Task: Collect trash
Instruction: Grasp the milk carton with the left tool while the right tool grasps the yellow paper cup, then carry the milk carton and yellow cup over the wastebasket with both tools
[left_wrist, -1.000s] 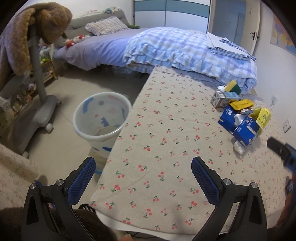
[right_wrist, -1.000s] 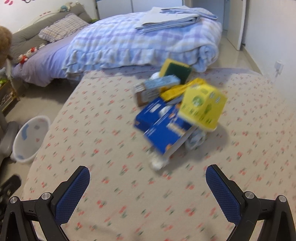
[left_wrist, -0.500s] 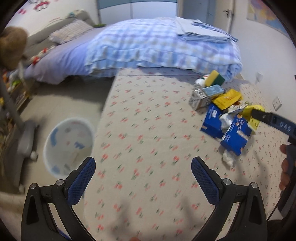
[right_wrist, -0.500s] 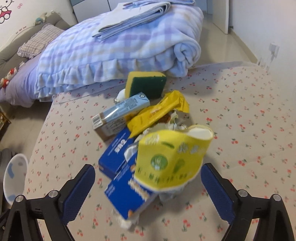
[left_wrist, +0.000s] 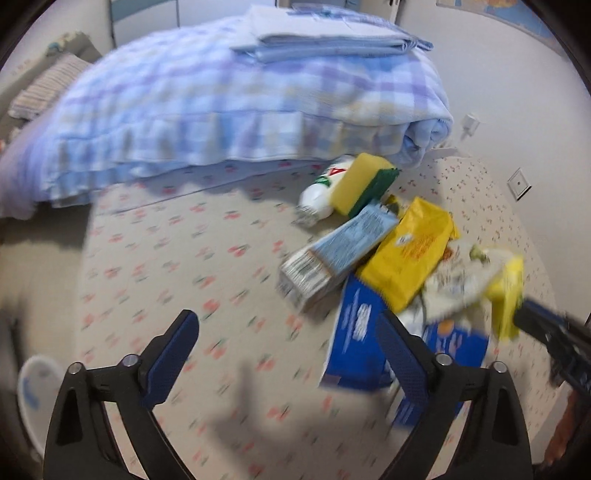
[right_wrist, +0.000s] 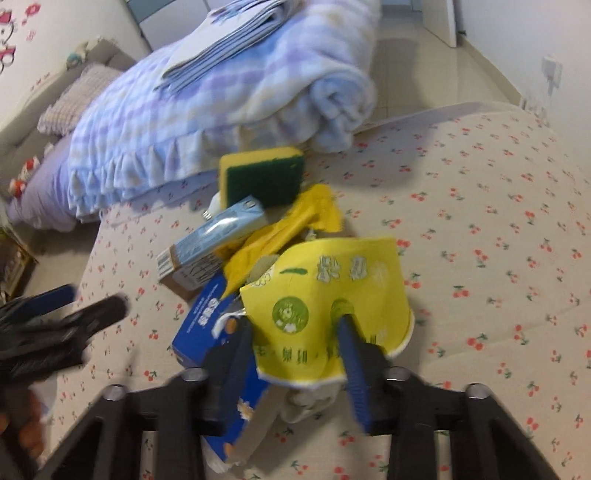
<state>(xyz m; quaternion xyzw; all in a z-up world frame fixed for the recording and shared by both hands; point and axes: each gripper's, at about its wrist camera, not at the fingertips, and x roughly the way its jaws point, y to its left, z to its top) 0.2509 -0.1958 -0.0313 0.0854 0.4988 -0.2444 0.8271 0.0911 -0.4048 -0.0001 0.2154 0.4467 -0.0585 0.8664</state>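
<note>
Gripping a crushed yellow paper cup (right_wrist: 328, 306) between its narrowed jaws, the right gripper (right_wrist: 295, 354) hides whatever lies inside the cup. Just beyond sit two blue boxes (right_wrist: 207, 325), apparently, blurred. Ahead, the left gripper (left_wrist: 288, 350) gapes wide, holding nothing.

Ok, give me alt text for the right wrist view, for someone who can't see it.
The right gripper closes on a crushed yellow paper cup atop a trash pile: blue boxes, a sponge and a carton on a cherry-print tablecloth.
</note>
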